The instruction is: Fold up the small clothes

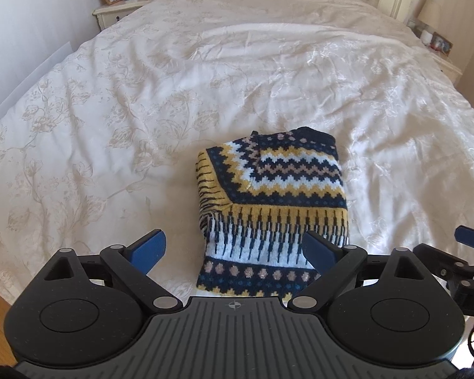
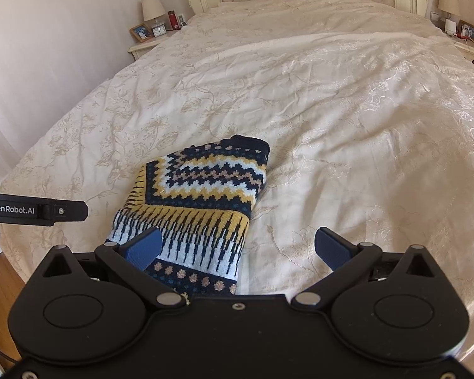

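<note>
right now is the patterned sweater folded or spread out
Folded: the sweater lies as a compact layered block on the bedspread, no sleeves showing.

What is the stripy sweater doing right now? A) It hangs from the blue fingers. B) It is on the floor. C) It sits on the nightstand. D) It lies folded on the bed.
D: the sweater lies folded on the bed cover, and both the left gripper and the right gripper are open and hold nothing.

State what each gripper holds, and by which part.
Nothing: the left gripper and the right gripper both have open jaws; the folded knit sweater lies free on the bed.
</note>
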